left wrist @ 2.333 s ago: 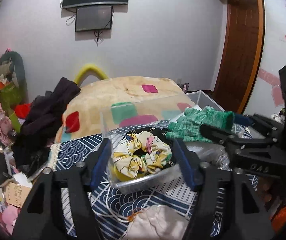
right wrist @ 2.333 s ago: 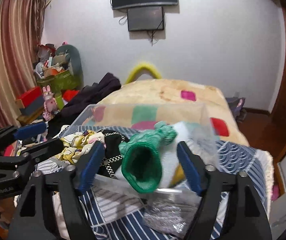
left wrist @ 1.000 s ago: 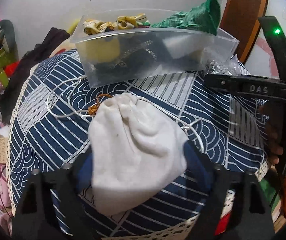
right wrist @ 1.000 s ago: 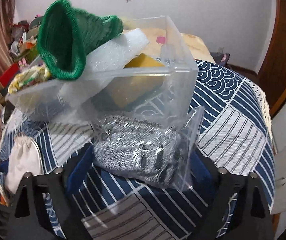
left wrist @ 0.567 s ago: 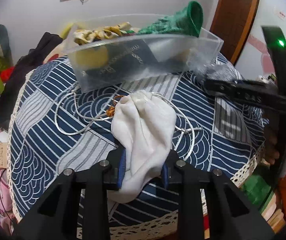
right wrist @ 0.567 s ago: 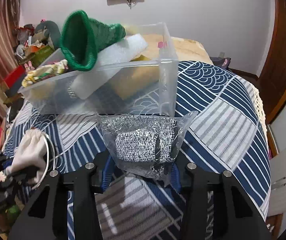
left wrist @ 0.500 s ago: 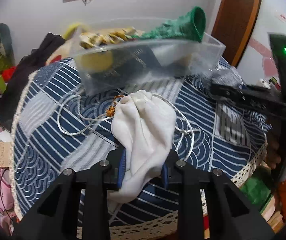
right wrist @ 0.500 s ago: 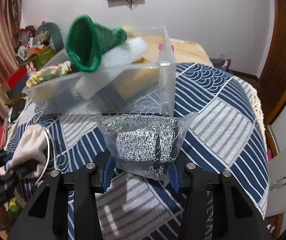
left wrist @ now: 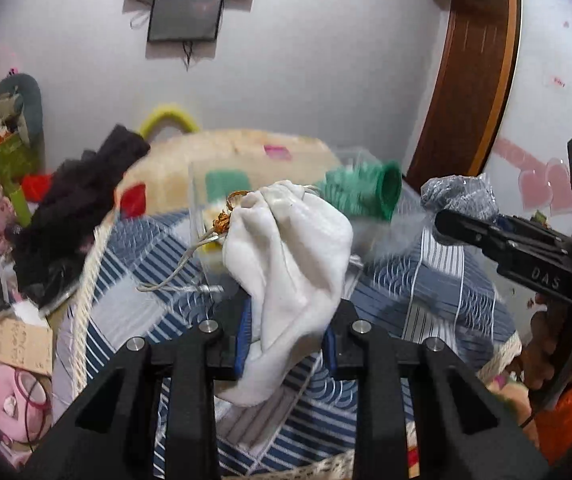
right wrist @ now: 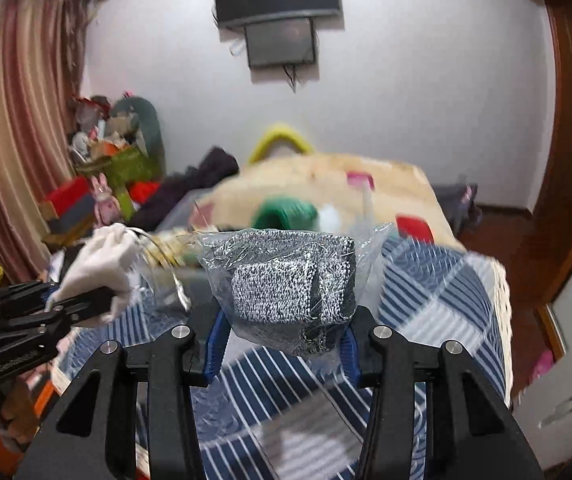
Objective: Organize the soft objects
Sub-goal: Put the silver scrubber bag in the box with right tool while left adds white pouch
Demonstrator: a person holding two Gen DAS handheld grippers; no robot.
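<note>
— Left gripper (left wrist: 286,344)?
— Clamped on a white drawstring pouch (left wrist: 290,256), raised at frame centre above the blue patterned worktop (left wrist: 426,292).

— Right gripper (right wrist: 281,344)?
— Gripping a bagged grey knit item (right wrist: 290,280), held at frame centre.

— The clear bin (left wrist: 201,200)?
— Behind the pouch, centre frame; a green glove (left wrist: 366,192) lies over its rim. View blurred.

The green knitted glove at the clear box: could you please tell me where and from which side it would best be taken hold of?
Grip the green knitted glove at its open cuff, which juts past the side of the clear box toward the right hand-held gripper. Come from that side and above, pinching the cuff's rim flat. Both views are blurred, so its fingers' lie is unclear.
</note>
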